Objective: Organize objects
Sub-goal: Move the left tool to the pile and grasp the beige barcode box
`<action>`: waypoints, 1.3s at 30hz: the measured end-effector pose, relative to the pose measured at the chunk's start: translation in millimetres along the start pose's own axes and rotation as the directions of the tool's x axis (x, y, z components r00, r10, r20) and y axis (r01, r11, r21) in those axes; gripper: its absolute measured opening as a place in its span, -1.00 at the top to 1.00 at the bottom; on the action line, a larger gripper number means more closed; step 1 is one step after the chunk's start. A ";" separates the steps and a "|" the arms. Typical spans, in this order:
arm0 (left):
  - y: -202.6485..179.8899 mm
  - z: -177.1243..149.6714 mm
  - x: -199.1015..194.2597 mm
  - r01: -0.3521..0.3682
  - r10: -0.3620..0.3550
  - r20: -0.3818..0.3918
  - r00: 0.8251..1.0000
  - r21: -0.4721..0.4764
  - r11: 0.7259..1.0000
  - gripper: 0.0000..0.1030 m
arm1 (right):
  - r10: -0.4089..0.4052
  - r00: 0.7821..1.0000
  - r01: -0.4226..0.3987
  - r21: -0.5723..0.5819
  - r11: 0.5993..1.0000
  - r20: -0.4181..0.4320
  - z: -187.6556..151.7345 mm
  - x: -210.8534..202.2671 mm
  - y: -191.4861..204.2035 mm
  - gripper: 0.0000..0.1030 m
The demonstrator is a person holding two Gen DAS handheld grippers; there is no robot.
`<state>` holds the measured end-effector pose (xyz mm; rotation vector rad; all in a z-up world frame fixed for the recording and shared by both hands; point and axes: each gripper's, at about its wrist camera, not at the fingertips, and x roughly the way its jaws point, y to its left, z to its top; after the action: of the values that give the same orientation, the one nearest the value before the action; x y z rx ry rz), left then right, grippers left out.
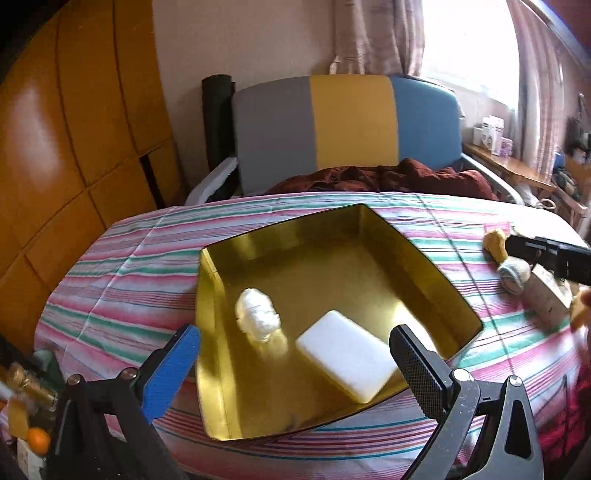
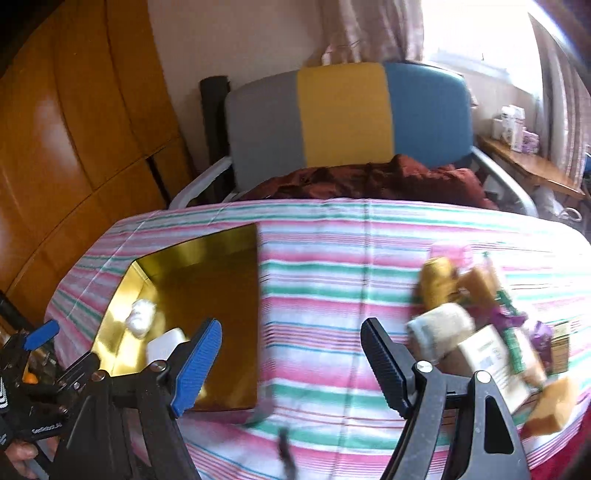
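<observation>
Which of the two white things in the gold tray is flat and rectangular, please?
The white block, lying flat nearer the camera in the gold tray. The other white thing, to its left, is a lumpy, crumpled wad.

At the left of the frame we see a glossy wooden wardrobe point(image 1: 74, 122). At top centre stands a pale wall point(image 1: 240, 40), with a grey, yellow and blue headboard point(image 1: 347, 122) below it. In the upper right, curtains point(image 1: 373, 33) flank a bright window point(image 1: 469, 48), whose daylight washes over a wooden shelf point(image 1: 506, 166). A striped sheet point(image 1: 122, 258) covers the bed, with a dark red blanket point(image 1: 388, 177) behind it.
</observation>
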<state>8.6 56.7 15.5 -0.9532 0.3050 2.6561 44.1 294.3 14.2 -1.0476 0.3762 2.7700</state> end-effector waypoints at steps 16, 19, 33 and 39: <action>-63.8 14.5 6.6 0.189 -0.187 -0.024 0.982 0.121 0.975 -0.99 | -0.269 0.960 0.240 0.271 0.932 0.074 18.7 -43.5 -159.4 -0.67; -77.1 18.1 8.1 0.233 -0.229 -0.041 0.973 0.125 0.965 -0.99 | -0.322 0.944 0.282 0.338 0.898 0.070 10.7 -46.6 -190.5 -0.67; -195.4 34.8 38.2 0.456 -0.421 -0.189 0.887 0.224 0.861 -0.99 | -0.246 0.968 0.168 0.603 0.780 0.049 -21.9 -49.8 -258.3 -0.67; -254.7 35.4 61.3 0.566 -0.496 -0.305 0.813 0.213 0.797 -0.99 | -0.219 0.973 0.129 0.630 0.766 0.068 -23.4 -50.5 -262.7 -0.67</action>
<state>32.1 317.3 -21.8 -1.0648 0.4012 1.9188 157.3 536.0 -15.7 -0.6700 1.0293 2.2550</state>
